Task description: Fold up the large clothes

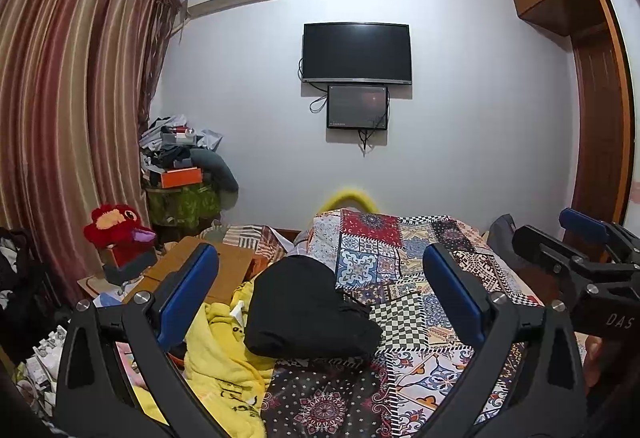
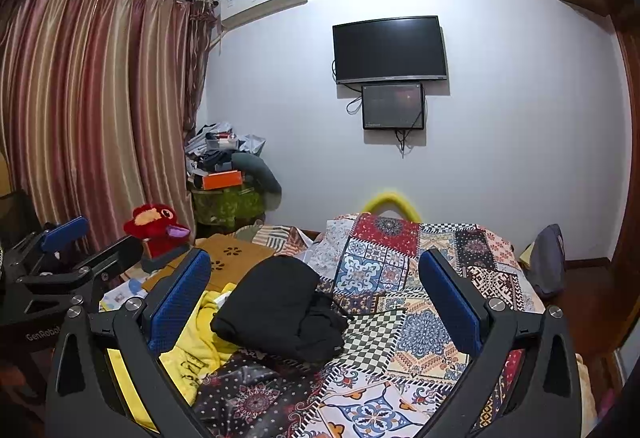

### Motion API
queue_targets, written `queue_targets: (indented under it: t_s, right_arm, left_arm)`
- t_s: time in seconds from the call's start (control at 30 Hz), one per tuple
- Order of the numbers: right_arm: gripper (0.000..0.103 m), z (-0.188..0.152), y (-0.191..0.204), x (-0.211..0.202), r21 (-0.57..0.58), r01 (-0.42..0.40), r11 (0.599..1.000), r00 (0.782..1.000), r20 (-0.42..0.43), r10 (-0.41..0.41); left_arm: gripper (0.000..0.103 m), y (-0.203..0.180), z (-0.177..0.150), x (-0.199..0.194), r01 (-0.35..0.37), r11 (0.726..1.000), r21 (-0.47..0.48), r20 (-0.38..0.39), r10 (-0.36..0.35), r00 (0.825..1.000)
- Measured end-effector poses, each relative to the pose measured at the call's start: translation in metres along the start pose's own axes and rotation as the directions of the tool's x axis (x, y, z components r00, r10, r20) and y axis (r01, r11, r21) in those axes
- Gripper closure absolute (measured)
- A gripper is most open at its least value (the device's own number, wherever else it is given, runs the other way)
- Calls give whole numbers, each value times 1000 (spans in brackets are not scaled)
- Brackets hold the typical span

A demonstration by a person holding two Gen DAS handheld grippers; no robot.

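1. Your left gripper (image 1: 320,286) hangs above the bed with its jaws spread wide and nothing between the blue pads (image 1: 188,294)
2. Your right gripper (image 2: 316,290) sits level beside it, jaws equally wide apart and empty; from the left wrist view you see it at the right edge
3. The black garment (image 2: 280,310) lies in a rough folded heap on the patchwork bedspread (image 2: 404,334), toward its left side, ahead of both grippers and touching neither
4. A yellow garment (image 1: 216,358) lies crumpled just left of the black one, their edges touching
5. Past the bed's left side you have a red plush toy (image 2: 154,226), striped curtains (image 2: 80,97) and a cluttered pile (image 2: 224,157) in the corner
6. A dark television (image 1: 356,51) hangs on the far wall with a smaller screen (image 1: 357,107) just below it
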State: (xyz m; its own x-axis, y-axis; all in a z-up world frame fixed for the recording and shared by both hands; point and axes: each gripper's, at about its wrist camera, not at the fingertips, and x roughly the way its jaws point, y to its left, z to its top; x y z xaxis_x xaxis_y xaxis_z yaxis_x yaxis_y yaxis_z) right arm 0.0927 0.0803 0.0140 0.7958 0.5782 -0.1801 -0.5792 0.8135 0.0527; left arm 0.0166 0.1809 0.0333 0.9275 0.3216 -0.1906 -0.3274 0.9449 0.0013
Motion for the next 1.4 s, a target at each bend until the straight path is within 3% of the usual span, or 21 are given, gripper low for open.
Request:
queue_targets:
  t_s: [1.4]
  right_arm:
    - [0, -2, -4, 1, 38, 5, 999, 1000, -4, -5]
  left_arm:
    - [0, 3, -9, 4, 44, 999, -21, -29, -44, 999]
